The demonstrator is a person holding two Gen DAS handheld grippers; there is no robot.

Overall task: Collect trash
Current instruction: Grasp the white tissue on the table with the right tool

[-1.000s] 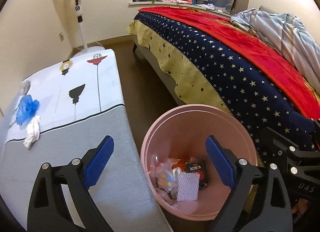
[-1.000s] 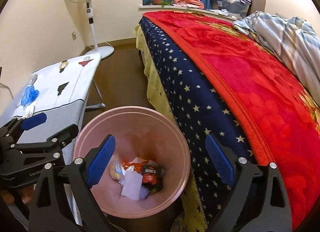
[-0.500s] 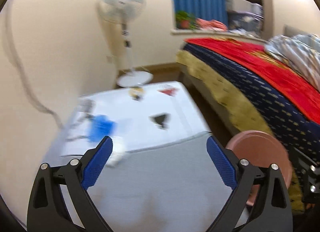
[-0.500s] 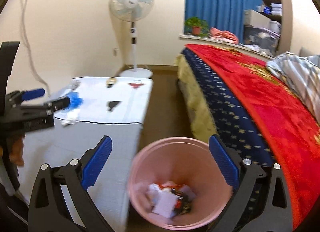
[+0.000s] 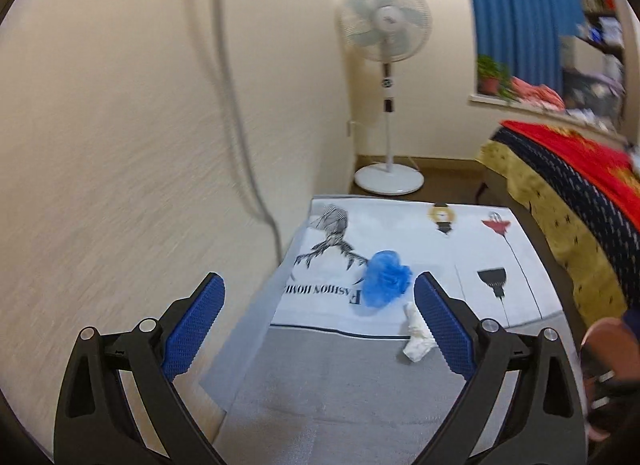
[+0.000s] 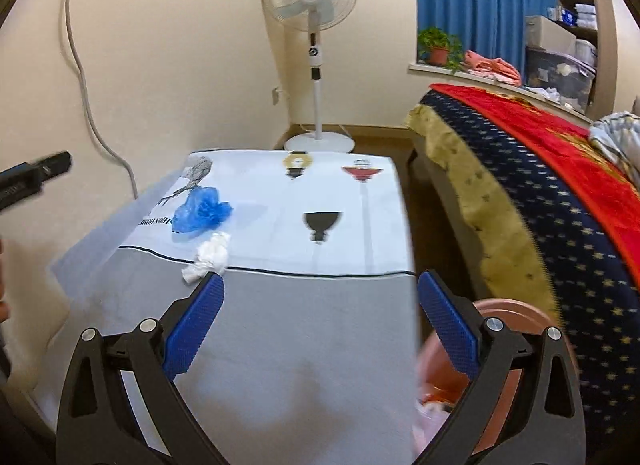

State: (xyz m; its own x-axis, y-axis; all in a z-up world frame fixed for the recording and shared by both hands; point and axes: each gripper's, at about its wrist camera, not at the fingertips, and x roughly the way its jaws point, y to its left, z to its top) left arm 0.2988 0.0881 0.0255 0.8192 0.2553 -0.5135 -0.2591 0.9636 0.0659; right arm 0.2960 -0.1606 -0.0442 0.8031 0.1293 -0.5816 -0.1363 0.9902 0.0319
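Note:
A crumpled blue plastic piece [image 5: 386, 279] [image 6: 202, 211] and a crumpled white tissue [image 5: 418, 335] [image 6: 210, 255] lie on the cloth-covered table [image 5: 340, 377] [image 6: 304, 329]. My left gripper [image 5: 318, 325] is open and empty above the table's left side, with the tissue just inside its right finger. My right gripper [image 6: 318, 321] is open and empty above the table's near half, the tissue beyond its left fingertip. The pink trash bin [image 6: 516, 345] with trash inside stands on the floor to the right of the table.
A standing fan [image 5: 386, 77] [image 6: 314, 45] is beyond the table's far end. A bed with a starred blue and red blanket [image 6: 540, 193] [image 5: 572, 193] runs along the right. A cable [image 6: 86, 85] hangs on the wall at left. The left gripper's tip [image 6: 36, 175] shows at the right wrist view's left edge.
Both grippers have swung left and up from over the pink bin to over the table. The blue piece and tissue are now in front of them. Both stayed open.

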